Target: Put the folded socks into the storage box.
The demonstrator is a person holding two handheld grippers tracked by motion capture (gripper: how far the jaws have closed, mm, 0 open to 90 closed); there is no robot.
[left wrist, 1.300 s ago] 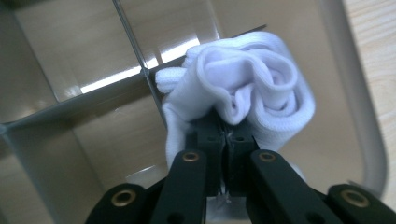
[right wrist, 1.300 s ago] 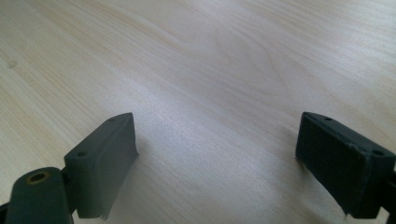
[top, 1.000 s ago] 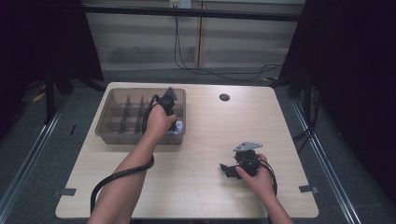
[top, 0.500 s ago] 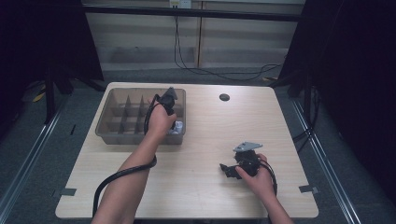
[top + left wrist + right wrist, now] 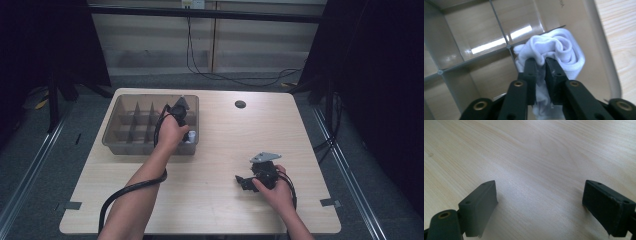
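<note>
**Inspector A:** The left gripper was down inside the divided tray, at the near corner compartment by the tray's right-hand wall. The white rolled sock lay in that compartment, against the divider.

**Inspector B:** And the jaws?

**Inspector A:** Close together, with a fold of the sock pinched between the pads. They had just been opening, slightly — I judged the grip was being let go, though cloth was still caught between them. Compared with a second earlier, the hand had hardly shifted over the tray.

**Inspector B:** Meaning for the job?

**Inspector A:** The sock looked placed; release and withdrawal remained. The right gripper rested idle on the table — jaws wide apart, nothing between them.
</note>
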